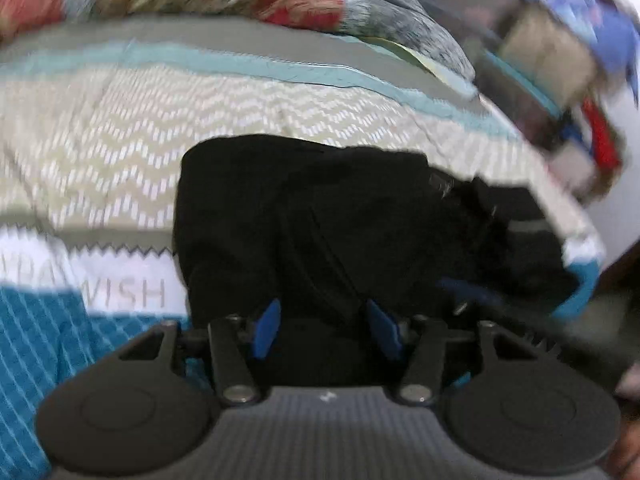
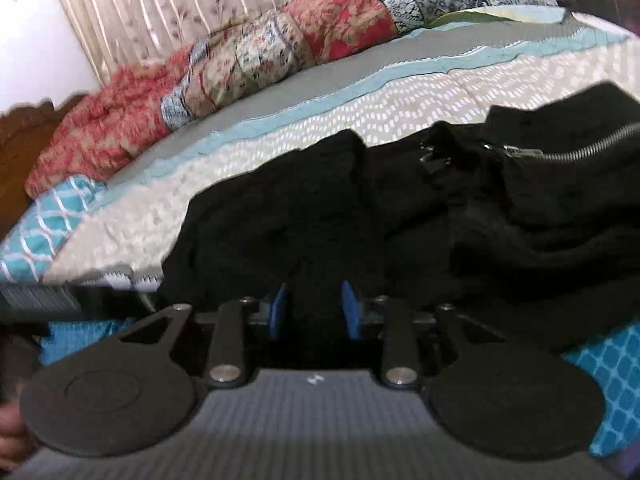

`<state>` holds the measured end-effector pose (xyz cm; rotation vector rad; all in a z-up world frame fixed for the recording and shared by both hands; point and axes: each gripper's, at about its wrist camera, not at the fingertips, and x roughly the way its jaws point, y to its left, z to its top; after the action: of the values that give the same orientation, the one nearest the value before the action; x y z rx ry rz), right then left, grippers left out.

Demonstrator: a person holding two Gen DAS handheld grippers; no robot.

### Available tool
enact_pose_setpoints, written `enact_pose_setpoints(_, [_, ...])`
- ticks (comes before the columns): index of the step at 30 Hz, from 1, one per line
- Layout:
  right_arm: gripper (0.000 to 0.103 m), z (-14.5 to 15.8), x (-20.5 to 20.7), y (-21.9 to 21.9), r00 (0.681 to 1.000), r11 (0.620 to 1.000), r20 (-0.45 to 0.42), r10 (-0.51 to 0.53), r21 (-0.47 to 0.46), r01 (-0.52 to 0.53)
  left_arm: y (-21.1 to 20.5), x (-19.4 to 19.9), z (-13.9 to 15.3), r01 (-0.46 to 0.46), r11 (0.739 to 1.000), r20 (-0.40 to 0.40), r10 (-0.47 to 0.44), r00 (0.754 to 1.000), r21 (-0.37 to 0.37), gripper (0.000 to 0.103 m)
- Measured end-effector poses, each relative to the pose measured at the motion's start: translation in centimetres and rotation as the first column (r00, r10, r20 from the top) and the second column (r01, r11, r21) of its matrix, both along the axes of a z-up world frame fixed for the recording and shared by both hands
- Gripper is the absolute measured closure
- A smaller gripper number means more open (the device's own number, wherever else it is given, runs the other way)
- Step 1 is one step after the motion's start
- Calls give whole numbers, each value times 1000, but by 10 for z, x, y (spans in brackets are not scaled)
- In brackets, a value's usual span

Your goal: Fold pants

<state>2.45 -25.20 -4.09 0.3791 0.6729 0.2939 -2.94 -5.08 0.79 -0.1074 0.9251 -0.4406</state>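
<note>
The crumpled black fabric pants lie bunched on the patterned beige, teal and white bedspread, at its near edge. The left gripper has its blue-padded fingers spread, black cloth between them. The right gripper is likewise parted over the pants, whose silver metal zipper shows far right. A red floral patchwork quilt is heaped along the far side.

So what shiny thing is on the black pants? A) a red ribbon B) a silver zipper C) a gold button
B: the right wrist view shows a silver zipper running across the black pants near their upper right part, with its metal pull at the left end; no gold button or red ribbon shows on them.
</note>
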Motion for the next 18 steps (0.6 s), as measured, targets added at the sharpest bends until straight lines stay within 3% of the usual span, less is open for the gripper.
enact_pose_setpoints(3, [68, 9, -6, -7, 1000, 999, -4, 13, 46, -13, -15, -2, 6, 12, 996, 17, -14, 1000, 87, 52])
enact_pose_setpoints(6, [61, 27, -30, -35, 995, 990, 73, -62, 127, 52, -11, -2, 21, 0, 999, -12, 1, 1000, 35, 50])
enact_pose_setpoints(8, [51, 39, -48, -70, 968, 980, 172, -185, 112, 167, -1, -1, 35, -3, 998, -32, 1, 999, -59, 49])
enact_pose_setpoints(11, [37, 43, -61, -126, 888, 922, 248, -386, 122, 367, 4, 0, 54, -11, 994, -19, 9, 1000, -109, 46])
enact_pose_setpoints(12, [32, 39, -63, -149, 855, 889, 247, -457, 146, 433, 2, 1, 58, -11, 994, -17, 9, 1000, -112, 46])
enact_pose_setpoints(14, [22, 28, -61, -181, 816, 841, 211, -538, 189, 506, -4, 6, 62, -4, 992, -28, 1, 1000, -127, 45])
enact_pose_setpoints(18, [22, -3, -40, -223, 827, 820, 102, -553, 247, 517, -24, 15, 59, 13, 989, -74, -24, 997, -145, 45])
